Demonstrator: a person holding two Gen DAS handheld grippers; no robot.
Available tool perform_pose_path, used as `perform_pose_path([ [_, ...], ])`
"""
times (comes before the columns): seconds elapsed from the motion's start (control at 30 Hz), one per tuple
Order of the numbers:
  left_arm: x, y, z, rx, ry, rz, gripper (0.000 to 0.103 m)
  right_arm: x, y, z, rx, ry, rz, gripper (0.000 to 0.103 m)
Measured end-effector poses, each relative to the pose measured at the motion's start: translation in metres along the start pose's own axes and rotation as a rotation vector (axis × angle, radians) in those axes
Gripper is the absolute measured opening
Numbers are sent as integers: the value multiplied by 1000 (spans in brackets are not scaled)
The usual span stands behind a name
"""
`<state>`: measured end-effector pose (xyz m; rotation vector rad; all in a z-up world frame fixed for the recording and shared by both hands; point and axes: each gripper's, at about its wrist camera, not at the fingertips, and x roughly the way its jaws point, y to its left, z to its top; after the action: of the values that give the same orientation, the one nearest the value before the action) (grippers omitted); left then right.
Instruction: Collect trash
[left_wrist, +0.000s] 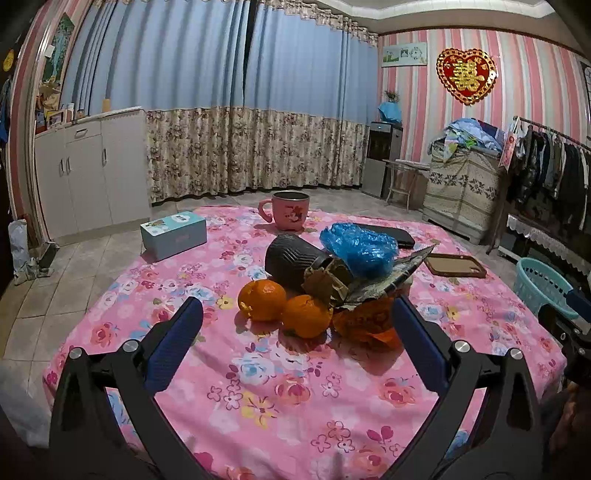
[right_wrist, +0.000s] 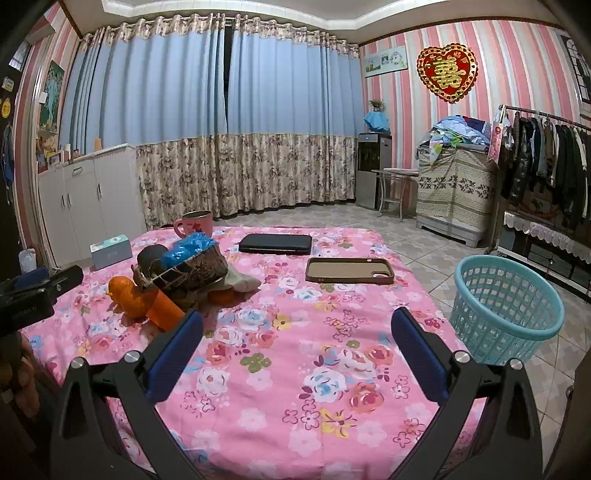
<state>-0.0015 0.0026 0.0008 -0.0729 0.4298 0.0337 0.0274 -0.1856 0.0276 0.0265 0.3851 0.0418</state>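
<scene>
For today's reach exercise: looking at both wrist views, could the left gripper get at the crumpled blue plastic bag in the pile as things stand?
Probably yes. The left gripper is open and faces the pile, but two oranges and brown paper scraps lie in front of the blue plastic bag, so coming in from above looks easier.

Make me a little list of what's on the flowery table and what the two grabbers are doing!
Surface: pink floral tablecloth
Trash pile: crumpled blue plastic bag, torn brown cardboard scrap, orange plastic wrapper
Fruit: two round oranges beside the pile
Other things: pink metal mug, dark ribbed cup lying on its side, light blue tissue box, brown phone case, black flat case
Bin: light blue plastic basket on the floor
Left gripper: open, empty
Right gripper: open, empty
</scene>
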Motion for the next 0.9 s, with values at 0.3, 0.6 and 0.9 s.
perform_pose_path([
  [0.3, -3, -1, 0, 2, -24, -6, 98, 1, 0, -1, 0, -2, -6, 99],
  [0.6, -9, 5, 3, -26, -72, -4, 98, 1, 0, -1, 5, -3, -2, 99],
  [0.9, 0, 6, 1, -34, -14, -17, 98, 3, -3, 0, 16, -7, 5, 99],
])
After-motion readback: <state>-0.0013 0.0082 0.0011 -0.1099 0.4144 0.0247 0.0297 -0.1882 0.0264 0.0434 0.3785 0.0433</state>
